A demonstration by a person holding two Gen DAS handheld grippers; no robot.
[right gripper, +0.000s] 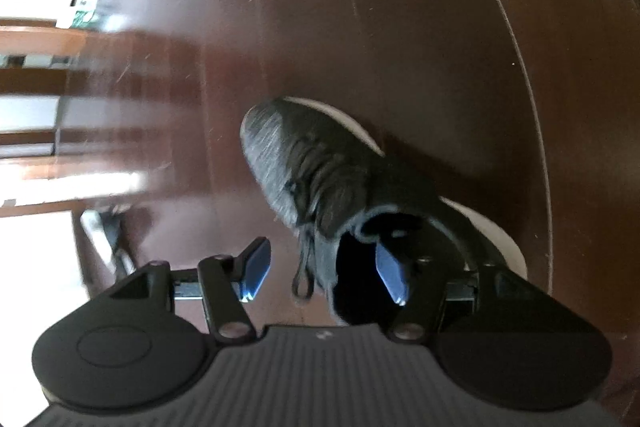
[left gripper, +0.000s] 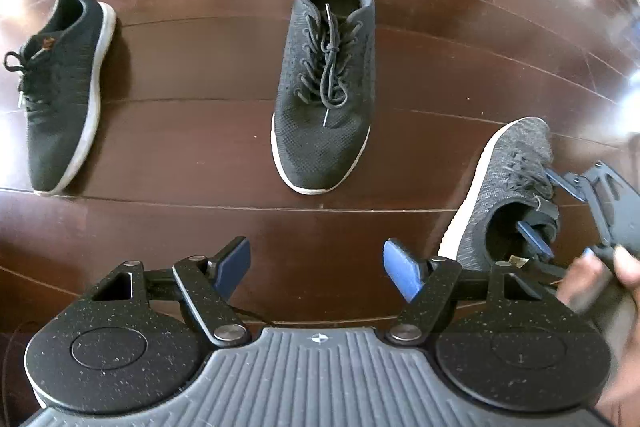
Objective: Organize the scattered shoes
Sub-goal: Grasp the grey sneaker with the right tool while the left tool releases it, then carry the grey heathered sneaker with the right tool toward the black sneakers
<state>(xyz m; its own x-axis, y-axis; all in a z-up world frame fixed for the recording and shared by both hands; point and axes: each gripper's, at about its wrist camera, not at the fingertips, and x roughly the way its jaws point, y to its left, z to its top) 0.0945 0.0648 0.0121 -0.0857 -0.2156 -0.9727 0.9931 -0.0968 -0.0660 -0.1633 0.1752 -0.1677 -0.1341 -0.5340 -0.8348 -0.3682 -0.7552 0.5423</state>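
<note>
L wrist view, left to right. Far left of frame: black knit sneaker (left gripper: pixel 60 91) w/ white sole, lying on the dark wood plank floor (left gripper: pixel 192 155), toe toward bottom of frame, heel toward upper left, laces spilling off the left edge. Centre, upper half: second black mesh sneaker (left gripper: pixel 326 79), white sole, upright, seen from above, toe toward bottom, laces tied loosely. The two black ones are well apart. Lower right: grey knit sneaker (left gripper: pixel 508 183) w/ white sole, toe toward upper right, opening toward bottom of frame.

Bottom centre: left gripper (left gripper: pixel 316 269), blue pads spread wide, nothing between them, only bare floor in the gap; it holds nothing.

Right edge: right gripper (left gripper: pixel 538 227) at the grey shoe's collar, one blue pad down inside the opening. A hand (left gripper: pixel 608 279) grips its body at the lower right corner; blurred.

R wrist view, left to right. Left third is motion-blurred: bright glare, furniture, something white and dark on the floor at lower left, can't tell what. Floor (right gripper: pixel 400 7) fills the upper centre & right. Grey sneaker (right gripper: pixel 320 171) sits centre-right, toe toward upper left, heel at lower right. Right gripper (right gripper: pixel 324 273) at bottom: jaws still set wide, left pad outside the shoe beside the lace loop, right pad inside the opening. Tongue side of the collar sits between the pads, not squeezed.
</note>
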